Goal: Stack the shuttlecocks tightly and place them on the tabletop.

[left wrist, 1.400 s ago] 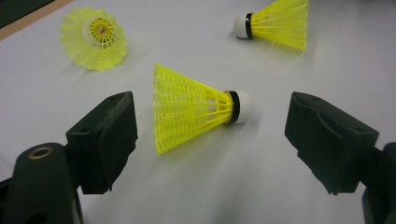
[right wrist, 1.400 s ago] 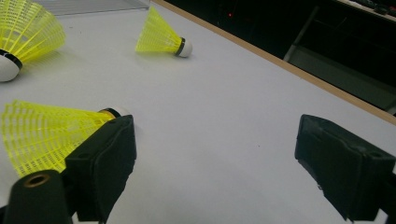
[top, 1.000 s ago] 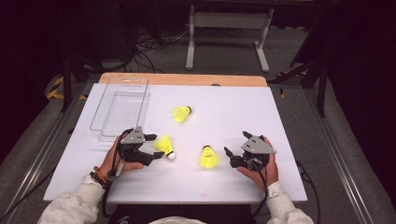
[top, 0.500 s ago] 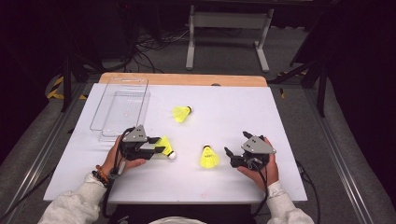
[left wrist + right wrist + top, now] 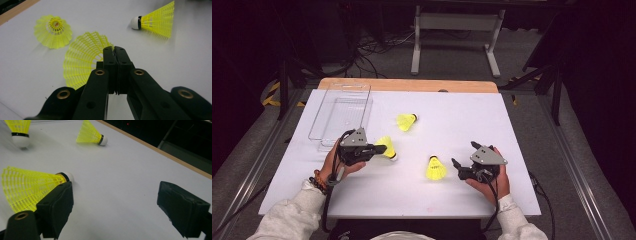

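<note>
Three yellow shuttlecocks are on the white table [image 5: 512,150]. My left gripper [image 5: 381,149] [image 5: 115,50] has just been closing and is now shut on the skirt rim of one shuttlecock [image 5: 387,146] [image 5: 80,57], held slightly off the table. A second shuttlecock [image 5: 406,121] [image 5: 53,31] [image 5: 91,135] lies farther back. The third shuttlecock [image 5: 435,169] [image 5: 157,18] [image 5: 27,187] lies just left of my right gripper [image 5: 458,169] [image 5: 115,205]. That gripper rests open on the table, with one jaw beside the third shuttlecock's skirt and nothing between the pads.
A clear plastic tray [image 5: 362,107] sits at the back left of the table, behind my left hand. A wooden strip [image 5: 412,85] runs along the far edge. Beyond it are a dark floor with cables and a metal stand [image 5: 452,22].
The left gripper's jaws have shut on the nearest shuttlecock's skirt and raised it a little. The right gripper and the other two shuttlecocks have stayed put.
</note>
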